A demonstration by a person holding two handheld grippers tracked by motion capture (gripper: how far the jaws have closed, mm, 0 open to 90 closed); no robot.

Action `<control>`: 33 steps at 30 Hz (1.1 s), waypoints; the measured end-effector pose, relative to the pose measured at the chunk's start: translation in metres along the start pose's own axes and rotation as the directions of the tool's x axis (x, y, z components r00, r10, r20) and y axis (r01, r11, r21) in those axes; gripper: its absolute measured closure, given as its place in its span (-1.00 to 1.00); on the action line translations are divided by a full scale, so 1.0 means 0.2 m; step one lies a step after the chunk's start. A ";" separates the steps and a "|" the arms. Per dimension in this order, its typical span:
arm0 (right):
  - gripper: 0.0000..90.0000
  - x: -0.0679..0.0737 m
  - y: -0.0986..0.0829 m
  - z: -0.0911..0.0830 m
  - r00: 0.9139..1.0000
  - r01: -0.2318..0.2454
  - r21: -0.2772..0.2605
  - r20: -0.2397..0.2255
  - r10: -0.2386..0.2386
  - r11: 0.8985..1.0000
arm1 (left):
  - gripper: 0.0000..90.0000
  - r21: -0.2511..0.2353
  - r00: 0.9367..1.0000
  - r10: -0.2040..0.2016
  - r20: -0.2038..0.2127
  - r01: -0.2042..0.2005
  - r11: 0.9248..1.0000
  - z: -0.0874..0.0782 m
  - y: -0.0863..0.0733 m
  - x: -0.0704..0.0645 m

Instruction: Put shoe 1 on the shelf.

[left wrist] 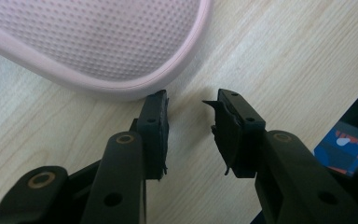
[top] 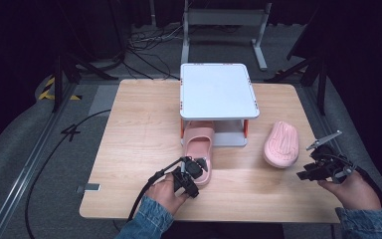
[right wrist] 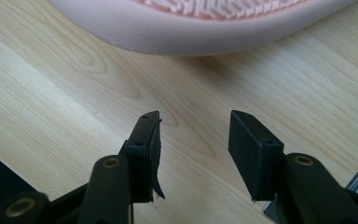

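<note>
Hovering just off the heel of the upright pink slipper [top: 199, 149], the left gripper [top: 193, 169] has its jaws spread with bare wood between them, its left fingertip [left wrist: 154, 122] almost at the slipper's rounded rim [left wrist: 135, 88] but not yet around it; the right gripper [top: 318, 167], near the table's right edge, is likewise parted and empty, aimed at the side of the second pink slipper [top: 281, 143]. The step in hand looks to be taking hold of the slippers, likely to set them on the white two-tier rack [top: 218, 92] at the far middle of the table [top: 129, 129]. To do it well, the left gripper should slide forward so one jaw goes over the heel rim and the other beneath or outside it, closing on the thick edge rather than the dimpled footbed, which would offer nothing to pinch. The right one should approach low and bite the soft sidewall [right wrist: 168, 32] squarely, since that foam will probably squash and slip under a shallow grip. The near slipper lies sole down in the table's middle, toe tucked under the rack's lower shelf, strap arched, its footbed covered in fine dots. The other lies flipped over toward the right edge, well apart from the first, showing a ribbed tread and a smooth, pale, rounded flank
</note>
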State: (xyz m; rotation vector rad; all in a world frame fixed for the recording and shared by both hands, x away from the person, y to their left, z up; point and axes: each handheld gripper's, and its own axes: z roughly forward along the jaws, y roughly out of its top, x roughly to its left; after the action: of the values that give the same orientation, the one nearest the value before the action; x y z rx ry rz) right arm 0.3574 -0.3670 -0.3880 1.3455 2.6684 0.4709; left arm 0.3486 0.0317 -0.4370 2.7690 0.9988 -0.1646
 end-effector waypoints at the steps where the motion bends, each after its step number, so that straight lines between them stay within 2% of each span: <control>1: 0.19 0.00 -0.01 0.00 1.000 -0.005 0.003 0.001 0.005 1.000 | 0.48 -0.008 1.000 0.006 0.002 -0.006 1.000 0.00 0.02 -0.01; 10: 0.20 -0.01 -0.06 -0.01 1.000 -0.030 0.008 0.007 0.029 1.000 | 0.98 -0.048 1.000 -0.003 0.010 0.003 0.999 -0.01 0.09 -0.03; 15: 0.20 -0.01 -0.08 -0.02 0.999 -0.037 0.010 0.010 0.037 0.999 | 0.99 -0.071 1.000 -0.020 0.004 0.020 0.997 -0.01 0.13 -0.02; 18: 0.20 -0.01 -0.10 -0.02 0.999 -0.047 0.008 0.014 0.047 0.999 | 0.99 -0.101 0.999 -0.042 0.010 0.043 0.994 -0.02 0.15 0.02; 20: 0.20 -0.01 -0.11 -0.03 0.999 -0.050 0.007 0.016 0.050 0.999 | 0.99 -0.103 0.999 -0.043 0.009 0.044 0.994 -0.02 0.16 0.04; 26: 0.20 -0.01 -0.12 -0.03 0.998 -0.060 0.012 0.017 0.059 0.998 | 0.99 -0.137 0.995 -0.085 -0.055 0.077 0.988 -0.02 0.21 0.12; 33: 0.20 -0.02 -0.16 -0.03 0.997 -0.078 0.021 0.019 0.077 0.997 | 0.99 -0.145 0.992 -0.107 -0.068 0.097 0.985 -0.01 0.26 0.21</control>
State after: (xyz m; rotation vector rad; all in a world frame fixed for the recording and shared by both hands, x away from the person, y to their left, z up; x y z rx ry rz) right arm 0.3336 -0.3902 -0.3937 1.4565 2.6223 0.4371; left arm 0.4135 0.0189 -0.4342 2.6149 1.1260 -0.0029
